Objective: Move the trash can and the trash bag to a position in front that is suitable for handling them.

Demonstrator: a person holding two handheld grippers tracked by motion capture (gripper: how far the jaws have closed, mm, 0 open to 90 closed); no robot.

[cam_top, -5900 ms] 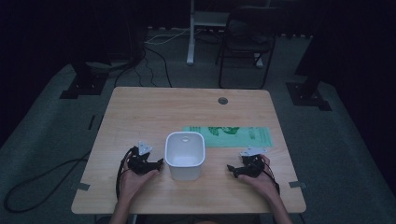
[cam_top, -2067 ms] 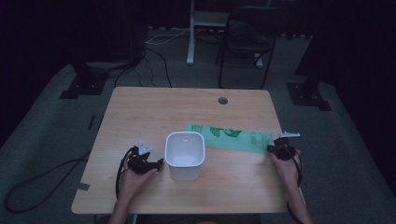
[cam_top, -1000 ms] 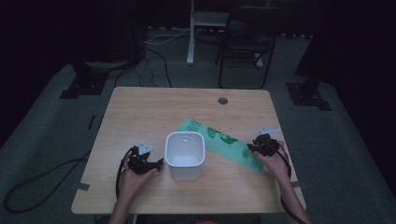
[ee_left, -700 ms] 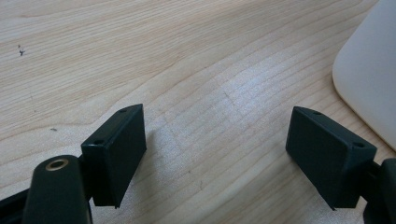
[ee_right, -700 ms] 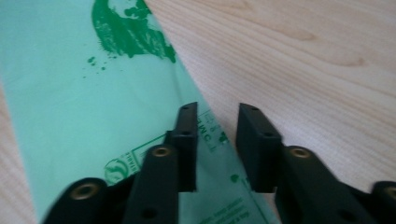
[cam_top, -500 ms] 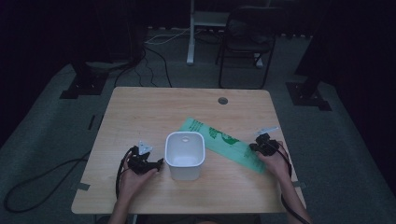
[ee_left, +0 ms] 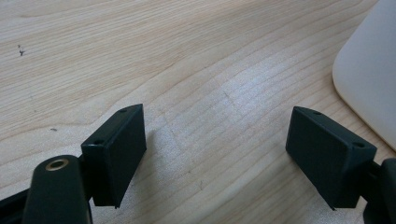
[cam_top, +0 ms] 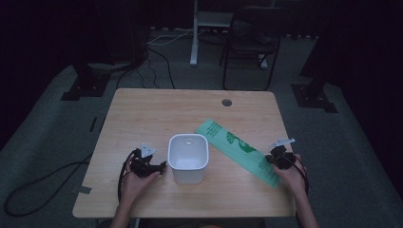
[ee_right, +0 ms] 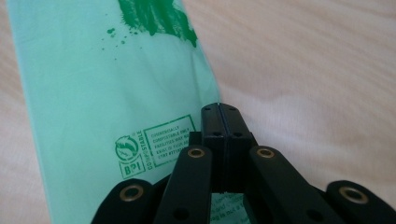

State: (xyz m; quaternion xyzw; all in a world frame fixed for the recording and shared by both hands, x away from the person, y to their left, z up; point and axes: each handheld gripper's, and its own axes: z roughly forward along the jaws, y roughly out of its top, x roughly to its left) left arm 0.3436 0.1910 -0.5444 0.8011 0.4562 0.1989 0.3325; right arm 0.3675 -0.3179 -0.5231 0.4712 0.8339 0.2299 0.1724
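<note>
Since 1 second earlier, right gripper closed its jaws on edge of green bag and shifted slightly across desk; bag turned more diagonal. Jaws pressed together, pinching bag's right edge near printed label. Bag lay flat on desk, right of white bin. Left gripper rested just left of bin, jaws wide apart, nothing between.
</note>
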